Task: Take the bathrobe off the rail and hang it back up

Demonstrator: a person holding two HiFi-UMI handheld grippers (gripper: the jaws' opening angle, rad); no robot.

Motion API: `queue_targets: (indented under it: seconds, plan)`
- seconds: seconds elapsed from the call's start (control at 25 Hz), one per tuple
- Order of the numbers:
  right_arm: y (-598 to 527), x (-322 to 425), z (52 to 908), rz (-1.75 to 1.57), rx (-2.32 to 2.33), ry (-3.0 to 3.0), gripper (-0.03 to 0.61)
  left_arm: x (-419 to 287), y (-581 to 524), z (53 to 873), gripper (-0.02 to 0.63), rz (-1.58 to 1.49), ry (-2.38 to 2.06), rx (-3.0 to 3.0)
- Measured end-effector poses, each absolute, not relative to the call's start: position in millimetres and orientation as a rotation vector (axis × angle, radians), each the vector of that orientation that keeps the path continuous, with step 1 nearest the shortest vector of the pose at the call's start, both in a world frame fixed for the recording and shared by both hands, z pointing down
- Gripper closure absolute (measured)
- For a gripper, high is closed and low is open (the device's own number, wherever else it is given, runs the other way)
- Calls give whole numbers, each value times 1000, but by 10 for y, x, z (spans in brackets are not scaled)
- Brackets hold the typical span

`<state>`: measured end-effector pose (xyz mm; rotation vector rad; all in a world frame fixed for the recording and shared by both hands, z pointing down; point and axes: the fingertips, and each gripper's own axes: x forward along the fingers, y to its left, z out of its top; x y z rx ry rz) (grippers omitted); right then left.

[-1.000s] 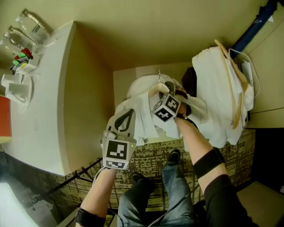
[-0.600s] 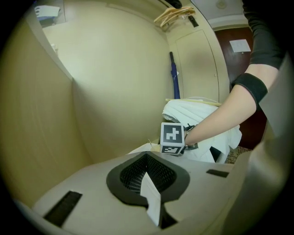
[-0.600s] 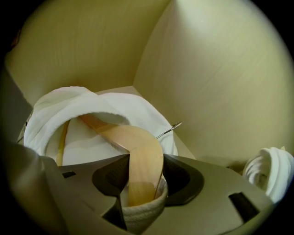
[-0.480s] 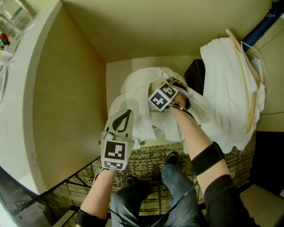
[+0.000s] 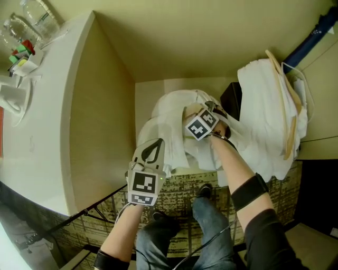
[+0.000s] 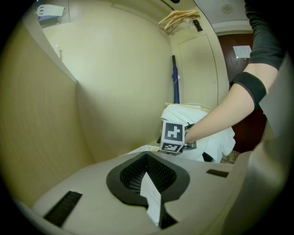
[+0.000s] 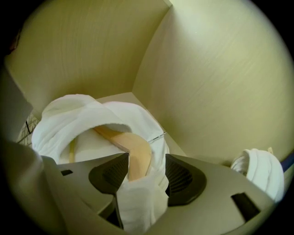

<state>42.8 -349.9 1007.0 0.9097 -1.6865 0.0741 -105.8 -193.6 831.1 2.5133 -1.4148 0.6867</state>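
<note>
left gripper [image 5: 153,150] clamps bathrobe [image 7: 78,114] cloth; right gripper [image 7: 147,159], jaws just opening, straddles hanger [image 7: 132,147] running away leftward.

counter [image 5: 53,121]: cup [image 5: 11,97], glasses [image 5: 37,13] | wardrobe floor [image 5: 148,95]: bathrobe [image 5: 169,113] heaped

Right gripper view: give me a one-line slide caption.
Right gripper, jaws just opening, straddles the wooden hanger and white bathrobe heaped in a beige corner.

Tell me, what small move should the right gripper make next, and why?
Probably draw the right gripper back off. Its jaws have just been opening; the wooden hanger and bathrobe cloth between them look unpressed, and the bathrobe lies heaped.
</note>
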Motion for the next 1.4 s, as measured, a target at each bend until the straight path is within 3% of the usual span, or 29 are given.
queue_targets:
  seconds: [0.24,0.48,0.6,1.04,1.4]
  plan:
    - [-3211,497,9071,112,948,-1767,306,-1013,-1800,7496,613,661,-1419,2471]
    - [-2951,547,7413,130,1060,-1947,492,-882,-1677,6376,613,636,-1429,2471]
    - [-2816,539,6555,153,1135,-2077,548,-848,-1669,5813,613,592,-1449,2486]
    - [-2067,854,4150,166,1398,-2419,556,-971,-1444,4182,613,386,-1507,2583]
    - [-1373,1442,3800,194,1566,-2418,555,-980,-1095,3700,613,342,-1493,2649]
